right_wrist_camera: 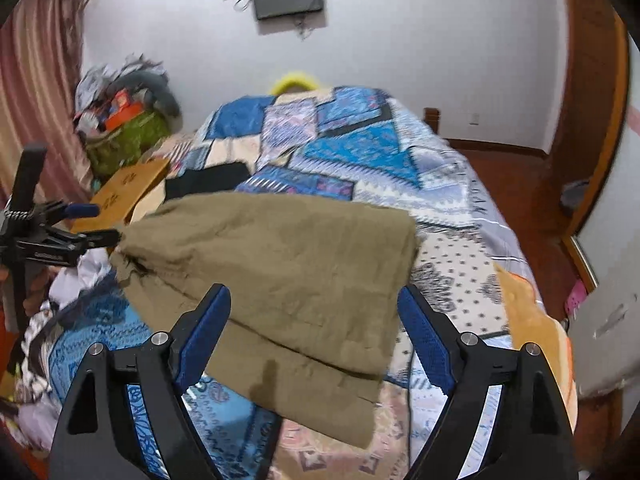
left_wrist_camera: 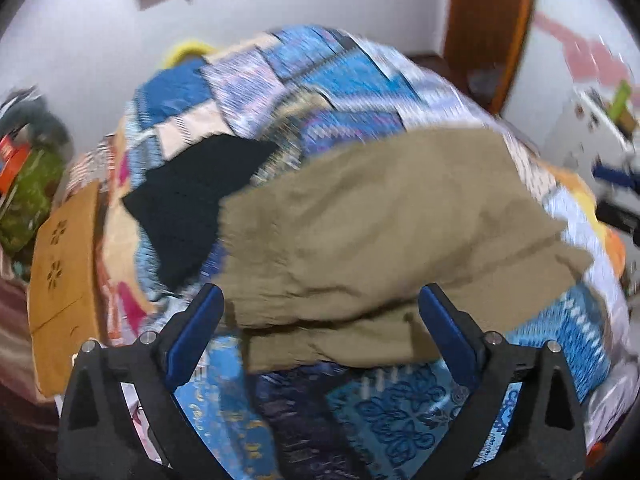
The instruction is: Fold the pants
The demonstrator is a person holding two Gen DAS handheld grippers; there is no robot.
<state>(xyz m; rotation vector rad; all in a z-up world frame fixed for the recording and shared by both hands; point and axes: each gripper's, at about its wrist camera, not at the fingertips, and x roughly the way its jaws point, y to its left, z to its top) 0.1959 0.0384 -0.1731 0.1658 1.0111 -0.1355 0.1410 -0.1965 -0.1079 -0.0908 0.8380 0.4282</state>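
The olive-brown pants [left_wrist_camera: 384,232] lie folded over on the patchwork bedspread [left_wrist_camera: 320,80]. In the left wrist view my left gripper [left_wrist_camera: 320,304] is open, its blue pads on either side of the pants' near edge, holding nothing. In the right wrist view the pants [right_wrist_camera: 280,264] lie flat in two layers. My right gripper [right_wrist_camera: 314,304] is open over their near part, holding nothing. The left gripper [right_wrist_camera: 100,224] shows at the left of that view, its tips at the pants' left corner.
A folded black garment [left_wrist_camera: 196,200] lies on the bed beyond the pants. A wooden board [left_wrist_camera: 64,264] stands at the bed's left side. A pile of clutter [right_wrist_camera: 120,120] sits by the curtain. A wooden door frame [right_wrist_camera: 592,120] is at the right.
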